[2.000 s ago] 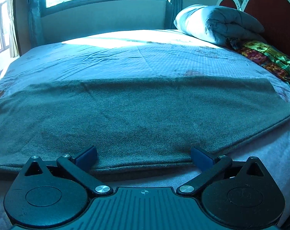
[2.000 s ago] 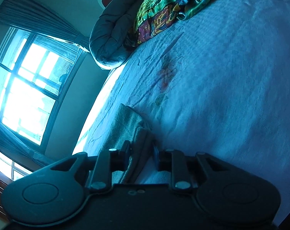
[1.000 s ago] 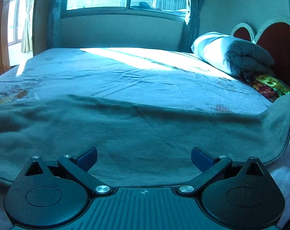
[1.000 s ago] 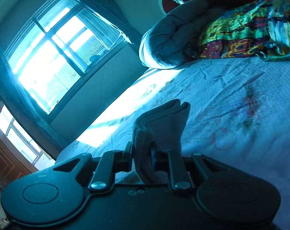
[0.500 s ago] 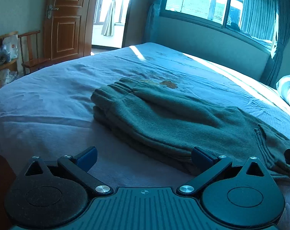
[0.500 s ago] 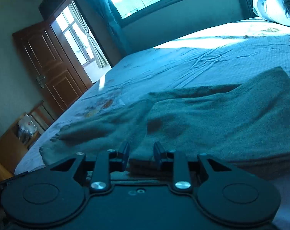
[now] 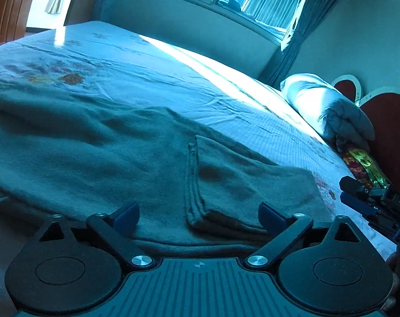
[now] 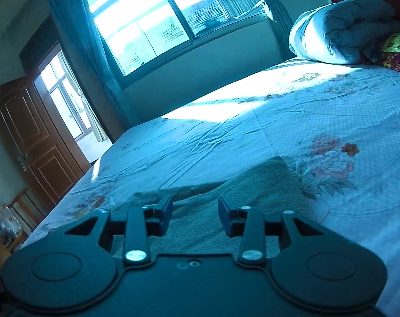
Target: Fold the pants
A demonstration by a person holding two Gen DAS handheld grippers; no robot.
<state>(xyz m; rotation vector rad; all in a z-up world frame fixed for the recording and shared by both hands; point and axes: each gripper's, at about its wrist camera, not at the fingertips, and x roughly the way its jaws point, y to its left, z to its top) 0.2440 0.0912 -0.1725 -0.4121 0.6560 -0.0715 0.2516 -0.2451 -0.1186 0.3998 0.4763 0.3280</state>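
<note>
Two layers of grey-green pants (image 7: 136, 163) lie folded on the bed (image 7: 152, 79), the hemmed leg end doubled back over the rest, fabric soft and rumpled. Over the pants the left gripper (image 7: 198, 218) gapes wide, empty; the right gripper (image 8: 195, 215), beside their far edge, is parted, holding nothing.

Pants (image 7: 120, 163) – matt, fuzzy fleece-like cloth, bedsheet (image 8: 305, 111) – smooth printed cotton, door (image 8: 36, 142) glossy wood
</note>
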